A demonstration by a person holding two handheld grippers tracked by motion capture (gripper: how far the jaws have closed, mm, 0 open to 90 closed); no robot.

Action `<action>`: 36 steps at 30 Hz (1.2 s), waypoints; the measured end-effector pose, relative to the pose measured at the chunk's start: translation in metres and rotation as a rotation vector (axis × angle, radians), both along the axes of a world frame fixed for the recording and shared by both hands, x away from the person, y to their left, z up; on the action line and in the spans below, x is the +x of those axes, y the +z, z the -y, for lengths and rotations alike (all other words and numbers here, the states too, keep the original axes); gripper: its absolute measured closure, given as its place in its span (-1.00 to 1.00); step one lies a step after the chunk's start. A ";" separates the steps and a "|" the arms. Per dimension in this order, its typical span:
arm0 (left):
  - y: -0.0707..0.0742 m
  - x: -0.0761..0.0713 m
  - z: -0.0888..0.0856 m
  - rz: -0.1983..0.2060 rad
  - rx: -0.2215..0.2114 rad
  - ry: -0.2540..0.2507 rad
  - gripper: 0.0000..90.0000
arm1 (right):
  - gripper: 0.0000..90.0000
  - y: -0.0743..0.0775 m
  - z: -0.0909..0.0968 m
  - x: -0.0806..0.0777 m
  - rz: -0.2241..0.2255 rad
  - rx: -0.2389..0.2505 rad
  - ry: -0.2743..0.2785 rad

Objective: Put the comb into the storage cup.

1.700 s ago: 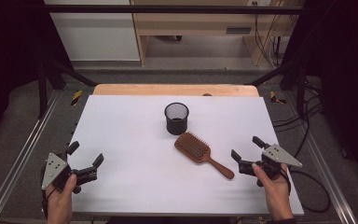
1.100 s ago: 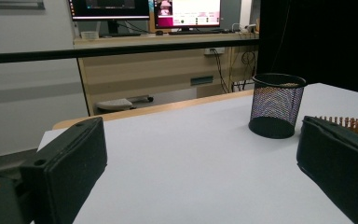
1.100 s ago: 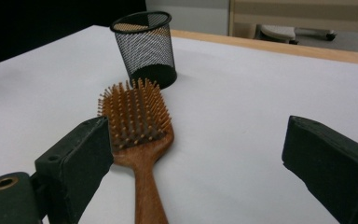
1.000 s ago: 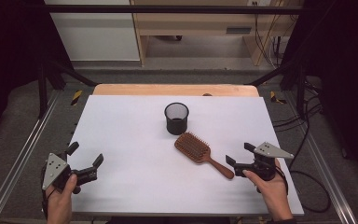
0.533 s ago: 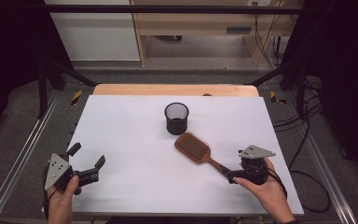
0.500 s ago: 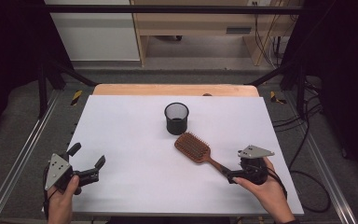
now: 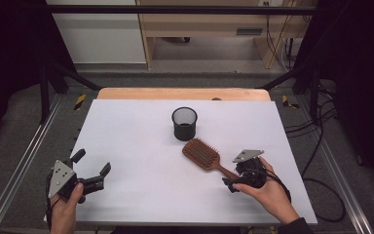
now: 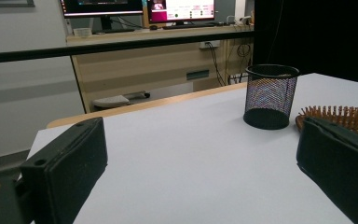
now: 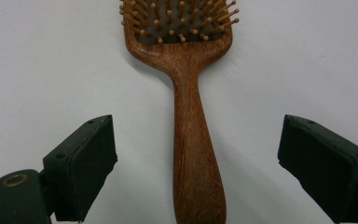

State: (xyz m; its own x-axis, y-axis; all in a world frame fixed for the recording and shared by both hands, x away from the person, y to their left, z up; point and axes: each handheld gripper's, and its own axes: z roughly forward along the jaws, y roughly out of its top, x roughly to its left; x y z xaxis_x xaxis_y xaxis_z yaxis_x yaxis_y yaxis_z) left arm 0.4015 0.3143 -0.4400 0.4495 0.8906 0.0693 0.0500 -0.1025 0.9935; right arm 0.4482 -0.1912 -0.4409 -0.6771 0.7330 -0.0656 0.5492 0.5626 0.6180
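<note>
Even overhead light keeps the white surface (image 7: 141, 146) bright with soft, faint shadows, while its surroundings sink into darkness and all views look slightly soft.

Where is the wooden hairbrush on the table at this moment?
In the high view the wooden hairbrush lies right of centre on the white table, just in front of the black mesh cup, its handle between the open right gripper jaws.

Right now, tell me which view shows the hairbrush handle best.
The right gripper view: the hairbrush handle runs up the middle, between the open jaws. The high view shows it small, partly behind the right gripper. The left gripper view shows bristles, no handle.
</note>
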 end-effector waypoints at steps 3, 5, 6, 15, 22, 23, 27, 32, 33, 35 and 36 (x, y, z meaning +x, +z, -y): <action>0.000 0.000 0.000 0.001 0.003 -0.003 -0.95 | -0.75 -0.002 -0.007 0.006 -0.031 -0.031 0.016; 0.000 0.000 0.000 0.002 0.003 -0.004 -0.95 | -0.76 -0.002 -0.010 0.009 -0.041 -0.044 0.018; 0.000 0.000 0.000 0.002 0.003 -0.004 -0.95 | -0.76 -0.002 -0.010 0.009 -0.041 -0.044 0.018; 0.000 0.001 0.003 0.004 0.014 -0.007 -0.95 | -0.75 -0.005 -0.018 0.022 -0.065 -0.062 0.026; 0.001 0.000 0.002 0.005 0.011 -0.008 -0.95 | -0.77 -0.003 -0.025 0.030 -0.063 -0.073 0.035; 0.001 0.000 0.002 0.006 0.011 -0.009 -0.95 | -0.77 -0.003 -0.026 0.031 -0.068 -0.075 0.036; 0.001 0.000 0.003 0.006 0.014 -0.010 -0.95 | -0.79 -0.003 -0.029 0.034 -0.079 -0.077 0.042; 0.001 0.000 0.002 0.007 0.013 -0.012 -0.95 | -0.81 -0.004 -0.033 0.036 -0.090 -0.084 0.051; 0.001 0.000 0.002 0.007 0.013 -0.012 -0.95 | -0.81 -0.004 -0.034 0.037 -0.092 -0.081 0.052; 0.001 0.000 0.002 0.006 0.013 -0.012 -0.95 | -0.82 -0.005 -0.035 0.037 -0.092 -0.079 0.056; 0.001 0.000 0.002 0.006 0.013 -0.011 -0.95 | -0.82 -0.005 -0.036 0.038 -0.094 -0.079 0.056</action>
